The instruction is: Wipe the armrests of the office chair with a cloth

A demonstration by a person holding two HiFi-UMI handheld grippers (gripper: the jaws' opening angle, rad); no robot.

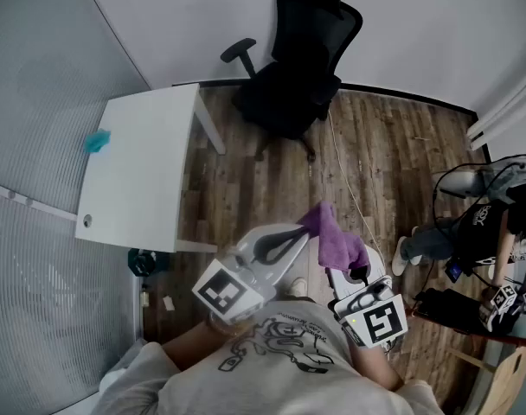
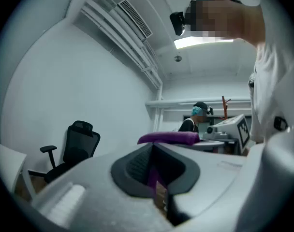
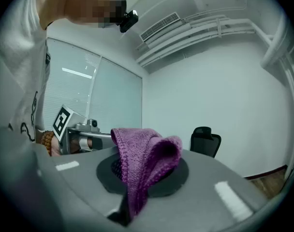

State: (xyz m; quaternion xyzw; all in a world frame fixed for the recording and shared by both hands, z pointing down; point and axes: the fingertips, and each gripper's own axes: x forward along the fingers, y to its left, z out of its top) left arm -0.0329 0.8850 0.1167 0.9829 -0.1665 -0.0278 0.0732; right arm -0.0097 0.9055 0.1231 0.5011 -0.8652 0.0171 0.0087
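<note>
Step in hand, as judged: approach. The right gripper (image 1: 356, 273) fingers are clenched on the cloth (image 1: 336, 240), which drapes over them. The left gripper (image 1: 303, 233) fingers are drawn together and hold nothing. The office chair (image 1: 298, 67) stands at 12 o'clock, well apart. The next move calls for advancing and laying the cloth on an armrest (image 1: 239, 52).

A dark wood-plank floor (image 1: 393, 145) meets plain white walls (image 1: 436, 24) along a black baseboard (image 1: 401, 95). A white rectangular desk (image 1: 142, 180) stands at the left beside a ribbed frosted-glass partition (image 1: 38, 85), with a small turquoise object (image 1: 97, 140) at its edge. A thin white cable (image 1: 339, 158) trails over the planks. Overhead, a long ceiling light (image 2: 202, 42) glows near a slatted white air-conditioning vent (image 2: 135, 18).
</note>
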